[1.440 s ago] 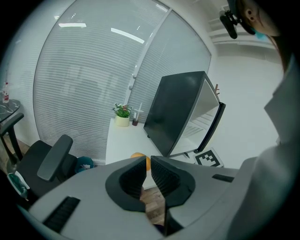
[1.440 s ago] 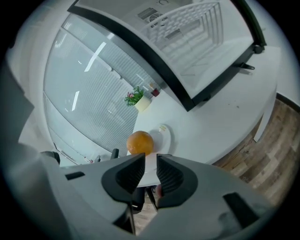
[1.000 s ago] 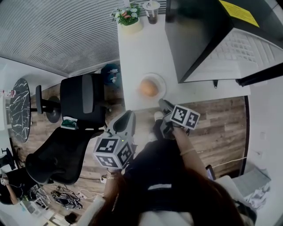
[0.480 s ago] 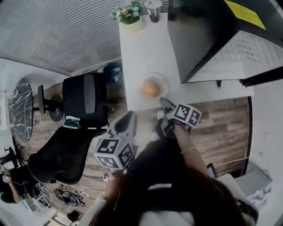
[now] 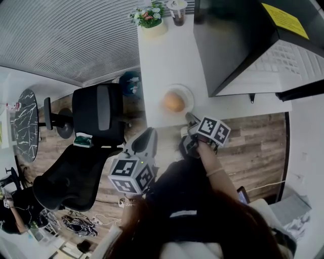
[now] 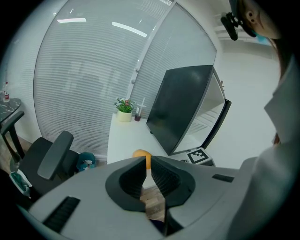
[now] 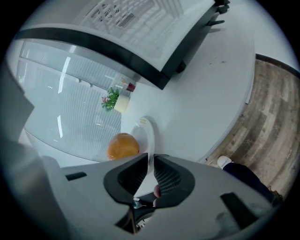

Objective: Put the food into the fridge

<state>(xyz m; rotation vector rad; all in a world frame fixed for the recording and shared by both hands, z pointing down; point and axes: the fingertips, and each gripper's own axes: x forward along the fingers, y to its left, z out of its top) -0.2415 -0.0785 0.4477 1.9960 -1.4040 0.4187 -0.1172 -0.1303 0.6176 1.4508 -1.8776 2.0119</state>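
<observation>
A round orange-brown food item [image 5: 173, 102] lies on a white plate [image 5: 188, 96] near the front edge of the white counter [image 5: 167, 60]. My right gripper [image 5: 190, 119] reaches the plate's near rim. In the right gripper view the plate [image 7: 145, 129] rim stands between the closing jaws of the right gripper [image 7: 151, 161], pinched by both pads, with the food [image 7: 123, 146] just left of it. My left gripper [image 5: 147, 135] hangs below the counter edge, its jaws together and empty. The black fridge [image 5: 233, 40] stands on the counter with its door swung open.
A potted plant [image 5: 148, 20] and a cup [image 5: 174, 12] stand at the counter's far end. Two black office chairs [image 5: 96, 114] [image 5: 61, 177] sit on the wooden floor to the left. The fridge's open door [image 5: 263, 66] overhangs the counter's right part.
My right gripper has edged forward to the plate's near rim. The left gripper has stayed about where it was.
</observation>
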